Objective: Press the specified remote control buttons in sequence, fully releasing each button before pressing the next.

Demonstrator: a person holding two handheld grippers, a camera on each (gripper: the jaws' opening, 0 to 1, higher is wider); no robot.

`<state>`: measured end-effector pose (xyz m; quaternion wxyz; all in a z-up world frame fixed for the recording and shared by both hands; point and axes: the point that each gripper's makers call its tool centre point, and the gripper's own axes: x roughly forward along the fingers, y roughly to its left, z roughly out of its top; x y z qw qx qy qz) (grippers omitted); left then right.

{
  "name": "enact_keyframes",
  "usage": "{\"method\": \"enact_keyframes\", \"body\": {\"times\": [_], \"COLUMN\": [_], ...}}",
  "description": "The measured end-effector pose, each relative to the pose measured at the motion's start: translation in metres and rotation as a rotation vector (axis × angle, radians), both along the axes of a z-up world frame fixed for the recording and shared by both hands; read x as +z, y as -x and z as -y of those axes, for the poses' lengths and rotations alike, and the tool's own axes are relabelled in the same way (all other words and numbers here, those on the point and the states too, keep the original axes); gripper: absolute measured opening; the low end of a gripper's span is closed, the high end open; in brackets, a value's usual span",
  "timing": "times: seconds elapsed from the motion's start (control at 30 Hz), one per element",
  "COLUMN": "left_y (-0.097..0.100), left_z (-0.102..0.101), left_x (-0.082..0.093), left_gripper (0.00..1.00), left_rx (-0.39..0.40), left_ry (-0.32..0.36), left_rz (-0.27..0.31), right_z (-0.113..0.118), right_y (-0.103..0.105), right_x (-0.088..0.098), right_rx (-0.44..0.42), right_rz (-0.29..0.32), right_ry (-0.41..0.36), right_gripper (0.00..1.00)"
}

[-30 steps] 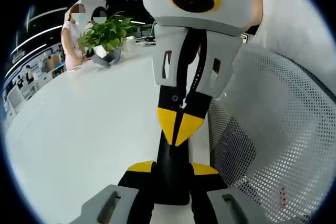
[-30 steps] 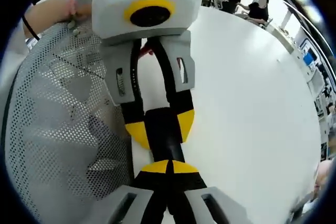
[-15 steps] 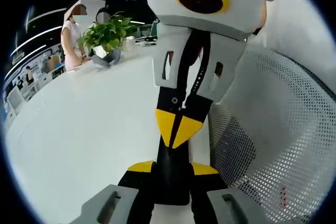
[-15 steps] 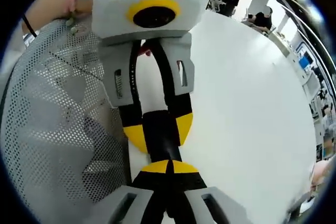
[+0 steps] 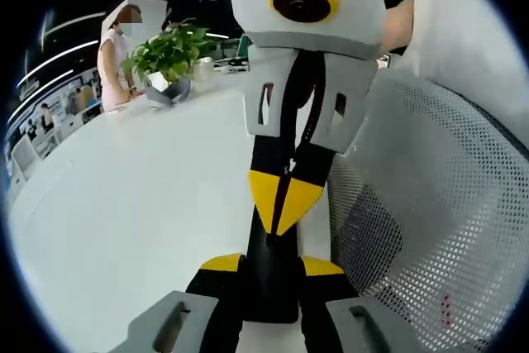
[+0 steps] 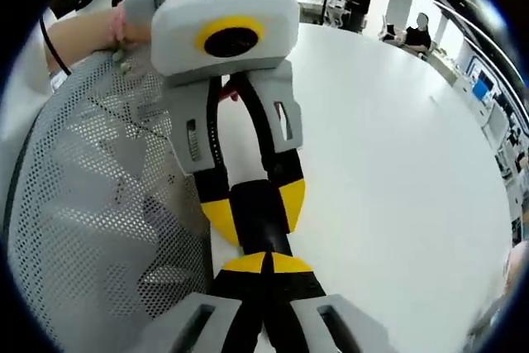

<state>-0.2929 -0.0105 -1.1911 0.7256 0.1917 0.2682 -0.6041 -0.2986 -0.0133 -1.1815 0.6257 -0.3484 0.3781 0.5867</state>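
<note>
Two grippers meet over the white table [image 5: 124, 204]. Left gripper [image 5: 271, 265], bottom centre, clamps the black remote [image 5: 271, 279] at its near end. Right gripper [image 6: 266, 264] points down with tips together on the remote's upper face.

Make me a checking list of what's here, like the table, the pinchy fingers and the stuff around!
Surface: white table, smooth and bright.
Job's things: black remote, its buttons too hidden to read.
Clutter: potted plant at the far table edge.
Grippers: left gripper has its fingers clamped on either side of the remote; right gripper has its fingers shut together, tips on the remote's top.
Cables: nothing seen.
Surroundings: white mesh chair back beside the table; a person standing by the plant; office shelves and lights behind.
</note>
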Motion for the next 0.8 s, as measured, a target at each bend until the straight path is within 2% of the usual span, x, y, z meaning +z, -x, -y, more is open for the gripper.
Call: {"method": "enact_keyframes", "body": {"times": [0.1, 0.3, 0.43, 0.63, 0.7, 0.8], "left_y": [-0.0001, 0.0001, 0.0006, 0.0007, 0.0008, 0.0007], "left_z": [-0.0001, -0.0002, -0.0001, -0.0002, -0.0003, -0.0005], "left_x": [0.0, 0.0002, 0.0001, 0.0, 0.0, 0.0], "left_gripper": [0.24, 0.24, 0.24, 0.24, 0.24, 0.24], "left_rx": [-0.001, 0.001, 0.002, 0.002, 0.001, 0.003], "left_ry": [-0.001, 0.0, -0.012, -0.016, -0.017, -0.013], "left_rz": [0.001, -0.002, 0.006, 0.007, 0.009, 0.009], "right_z": [-0.0001, -0.0013, -0.0003, -0.0017, -0.0012, -0.001], "right_y": [-0.0009, -0.0012, -0.0028, -0.0021, -0.0028, -0.0011], "right_x": [-0.0004, -0.0021, -0.0022, -0.0025, -0.0021, 0.0008], "right_rx": [0.018, 0.079, 0.046, 0.032, 0.014, -0.059], "right_rz": [0.008, 0.046, 0.02, 0.021, 0.006, -0.077], "right_ry": [-0.003, 0.051, 0.029, 0.037, 0.029, -0.023], "right_gripper": [0.0, 0.0, 0.0, 0.0, 0.0, 0.0]}}
